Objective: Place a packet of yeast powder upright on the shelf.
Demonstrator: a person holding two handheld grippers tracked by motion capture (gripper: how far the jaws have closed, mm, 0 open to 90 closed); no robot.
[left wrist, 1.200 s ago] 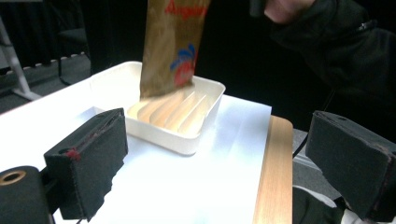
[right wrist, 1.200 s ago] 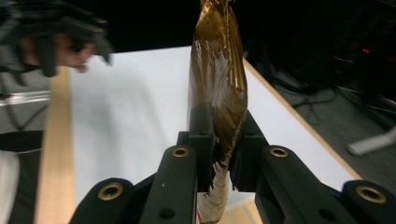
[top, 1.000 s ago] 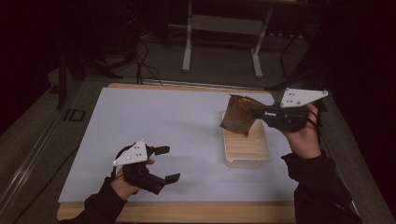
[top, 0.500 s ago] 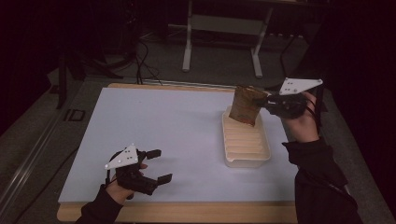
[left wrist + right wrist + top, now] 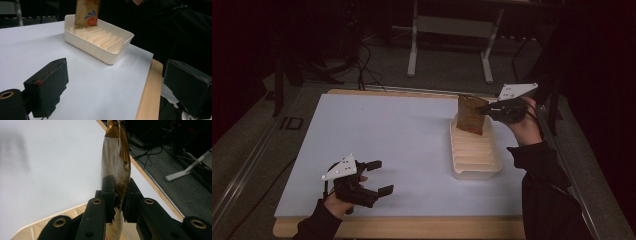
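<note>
- We see the right gripper (image 5: 490,107) with its fingers (image 5: 109,192) clamped on one edge of a brown foil packet (image 5: 471,115), pinching it flat between them.
- In the right gripper view the packet (image 5: 116,162) runs straight out ahead of the fingers, thin edge toward the camera.
- From the high view, the packet stands roughly upright, its lower end in the far end of a cream slotted tray (image 5: 476,170); we cannot tell whether it touches the tray's floor.
- In the left gripper view the tray (image 5: 98,50) lies ahead of the open fingers (image 5: 47,87), the packet (image 5: 87,12) standing at its far end.
- We find the left gripper (image 5: 379,177) low over the near left part of the white bench (image 5: 382,130), its fingers spread wide with nothing between them, well apart from the tray.
</note>
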